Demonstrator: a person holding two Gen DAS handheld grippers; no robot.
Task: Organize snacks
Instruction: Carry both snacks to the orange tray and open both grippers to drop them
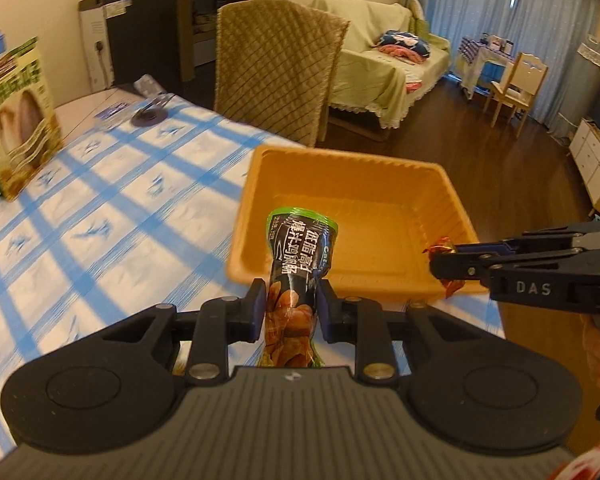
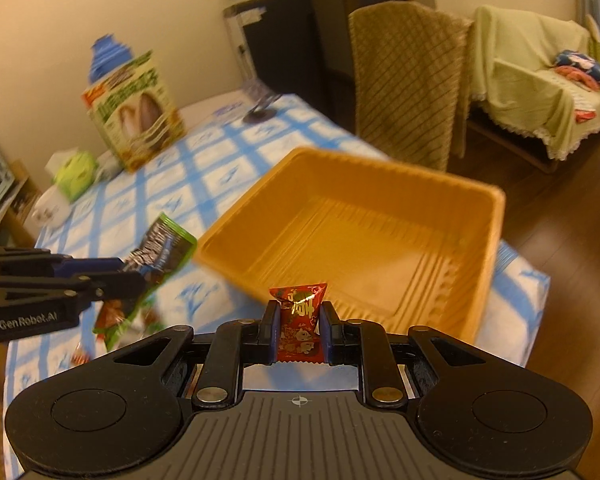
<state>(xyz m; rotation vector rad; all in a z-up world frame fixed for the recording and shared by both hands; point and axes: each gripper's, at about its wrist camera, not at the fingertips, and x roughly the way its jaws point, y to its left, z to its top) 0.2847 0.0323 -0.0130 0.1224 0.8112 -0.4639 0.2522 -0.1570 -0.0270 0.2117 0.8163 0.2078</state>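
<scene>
Clamped between the blue pads of the left gripper (image 1: 291, 304), a dark, green-edged snack packet (image 1: 300, 264) stands upright, its top reaching over the near wall of an orange plastic tray (image 1: 380, 172). Jaws on that gripper are closed snugly against the packet's sides. To its right, the right gripper (image 2: 299, 326) is pinched tight on a small red foil snack packet (image 2: 300, 326), held upright just short of the tray's near rim. In the left wrist view that red packet also shows in the right gripper's tips, over the tray's near right corner. The tray sits near the corner of a table under a blue-and-white checked tablecloth (image 1: 100, 208). Farther back on the cloth stands a green food box (image 2: 136, 112), well apart from the tray. A quilt-covered chair (image 1: 276, 68) stands beyond the table's far edge.
</scene>
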